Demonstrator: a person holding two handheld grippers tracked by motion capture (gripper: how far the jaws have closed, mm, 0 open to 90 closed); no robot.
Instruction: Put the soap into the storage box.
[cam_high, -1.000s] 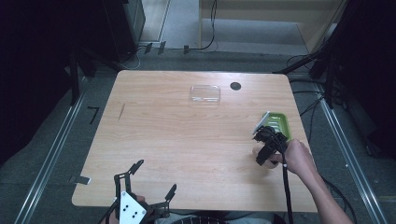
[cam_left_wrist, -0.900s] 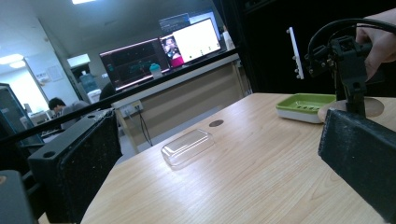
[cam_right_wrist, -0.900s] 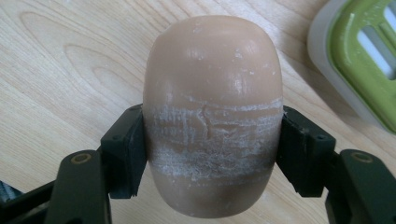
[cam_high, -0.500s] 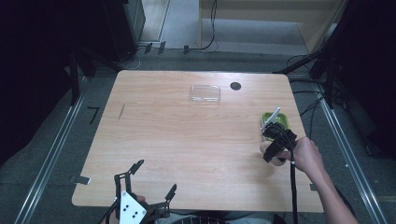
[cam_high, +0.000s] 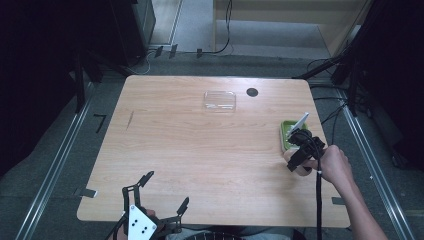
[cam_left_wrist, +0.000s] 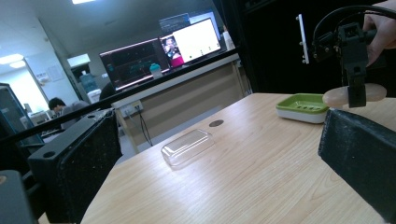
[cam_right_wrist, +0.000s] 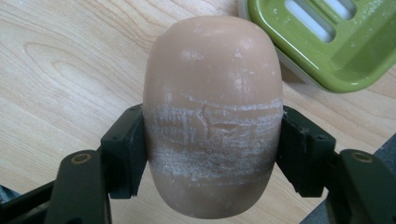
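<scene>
Soap bar (cam_right_wrist: 212, 119), tan and rounded, is clamped across its middle between the two jaws of the right gripper (cam_right_wrist: 212, 158), held just above the wooden table (cam_high: 200, 150) beside the green soap dish (cam_high: 288, 135); scuffed white streaks mark its surface where the pads meet it.

Table: a pale wood top, bare across its centre. Left gripper (cam_high: 162, 200): parked at the near edge, jaws spread wide and holding nothing. Clear plastic lid (cam_high: 219, 101): lying flat near the far edge, well apart from the dish, with a dark round hole (cam_high: 252, 92) in the tabletop just beside it. Soap dish: slotted, near the right edge, apparently empty; in the left gripper view the bar (cam_left_wrist: 354, 95) hangs near it and a little higher than its rim.

Step in hand, as judged: seating the bar in the dish. Doing it well calls for keeping the long axis parallel to the dish, lowering until the bar rests on the slots, then releasing without dragging. Nothing stands between bar and dish; the raised rim is the one obstacle.
</scene>
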